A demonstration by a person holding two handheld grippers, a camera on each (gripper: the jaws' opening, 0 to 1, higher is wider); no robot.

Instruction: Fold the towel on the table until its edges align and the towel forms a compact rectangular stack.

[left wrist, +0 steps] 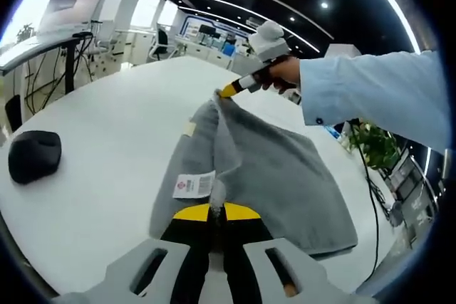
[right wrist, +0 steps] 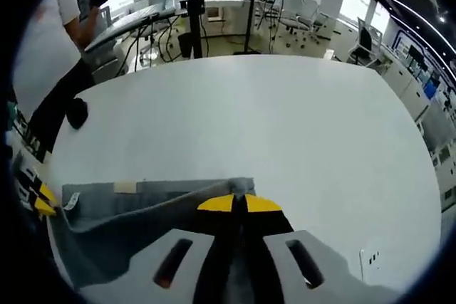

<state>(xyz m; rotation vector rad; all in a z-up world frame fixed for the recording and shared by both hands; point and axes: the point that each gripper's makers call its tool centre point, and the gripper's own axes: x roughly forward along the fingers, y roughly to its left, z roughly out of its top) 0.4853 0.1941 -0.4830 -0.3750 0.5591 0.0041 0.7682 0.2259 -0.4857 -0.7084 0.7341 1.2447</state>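
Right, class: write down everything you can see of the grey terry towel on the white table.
The grey terry towel looks soft and thick, with a white barcode label and a small pale tag near one edge. It lies partly folded and rumpled on the white table, one edge lifted. The left gripper is shut on its near corner; the right gripper is shut on the far corner, raised off the tabletop.

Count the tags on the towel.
2: a white barcode tag beside the left gripper, and a small tan tag along the same edge. Folds may hide others.
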